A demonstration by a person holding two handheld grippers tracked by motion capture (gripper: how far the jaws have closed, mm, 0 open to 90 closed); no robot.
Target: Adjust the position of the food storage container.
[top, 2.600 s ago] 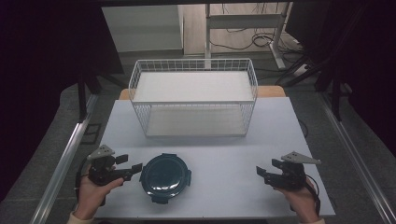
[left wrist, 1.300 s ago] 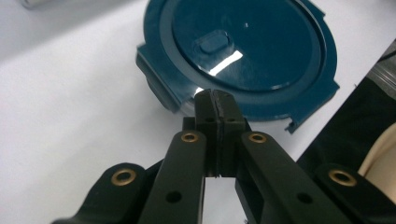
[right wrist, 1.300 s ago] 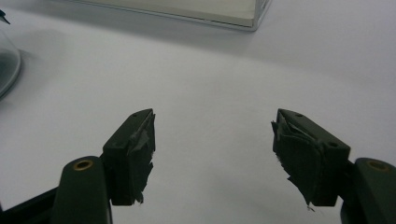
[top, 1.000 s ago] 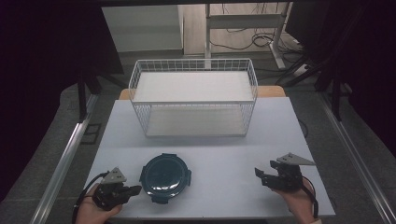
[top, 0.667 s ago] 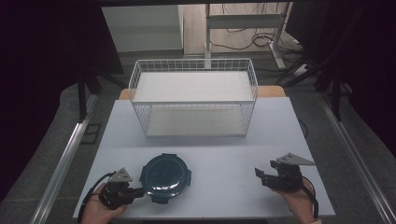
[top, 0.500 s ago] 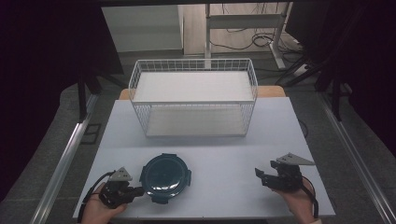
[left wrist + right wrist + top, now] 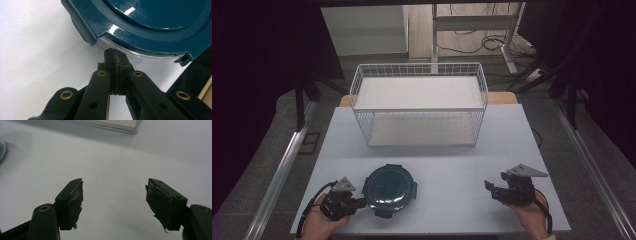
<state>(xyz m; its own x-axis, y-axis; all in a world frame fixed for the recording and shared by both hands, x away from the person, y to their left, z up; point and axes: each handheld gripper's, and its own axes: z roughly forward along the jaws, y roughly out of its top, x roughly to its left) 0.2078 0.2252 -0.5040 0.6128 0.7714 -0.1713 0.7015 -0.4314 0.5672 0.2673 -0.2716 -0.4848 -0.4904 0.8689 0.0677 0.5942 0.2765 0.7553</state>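
Near the table's (image 7: 437, 150) front edge, the left gripper (image 7: 115, 55) (jaws together) points at the teal lid's (image 7: 388, 187) rim; right gripper (image 7: 113, 192), jaws apart, over bare tabletop, wire basket (image 7: 419, 107) behind.

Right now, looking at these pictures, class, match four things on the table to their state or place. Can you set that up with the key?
Things:
1. Left tongs
2. Right tongs
3. Basket
4. Lid

States or places:
A. White wire, far side of table
B. Jaws wide apart
C. Dark teal, round, near edge
D. Jaws pressed together, tips at the lid's rim

Pairs: 1-D, 2-B, 3-A, 4-C
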